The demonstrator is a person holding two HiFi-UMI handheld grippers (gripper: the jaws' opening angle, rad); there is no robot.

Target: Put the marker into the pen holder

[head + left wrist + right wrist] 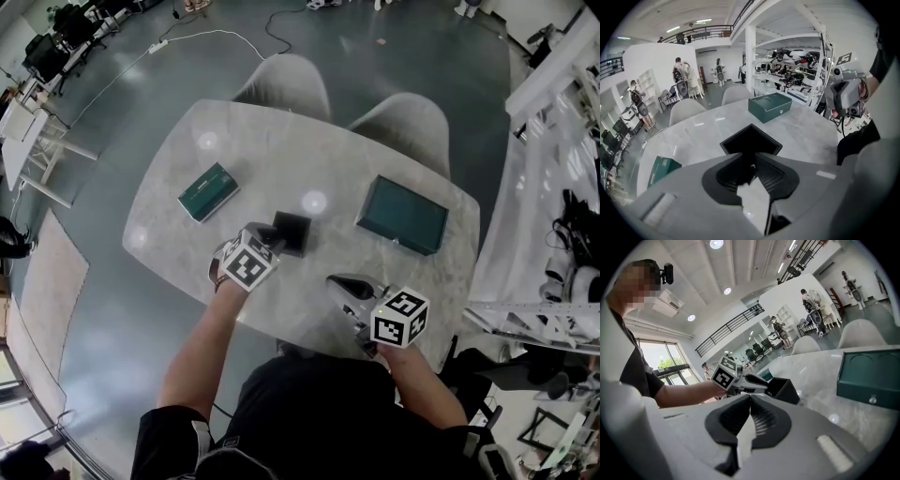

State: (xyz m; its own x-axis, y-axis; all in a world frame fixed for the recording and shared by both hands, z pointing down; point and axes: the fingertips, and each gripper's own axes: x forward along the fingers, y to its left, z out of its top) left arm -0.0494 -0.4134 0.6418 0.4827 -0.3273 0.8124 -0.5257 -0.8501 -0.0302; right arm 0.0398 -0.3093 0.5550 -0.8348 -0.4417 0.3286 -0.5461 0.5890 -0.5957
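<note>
The black square pen holder (294, 231) stands open-topped mid-table, also seen as pen holder (751, 139) and pen holder (785, 390). My left gripper (273, 243) points at the holder's near rim, its jaws shut on a dark marker (747, 164). The marker's far end merges with the holder's black opening, so I cannot tell if it is inside. The right gripper view shows the left gripper (758, 380) touching the holder's edge. My right gripper (343, 283) hovers near the table's front edge, shut with nothing between its jaws (750, 401).
A small green box (208, 191) lies at the table's left and a larger green case (403, 215) at its right. Two grey chairs (394, 122) stand behind the table. White shelving (553, 112) runs along the right.
</note>
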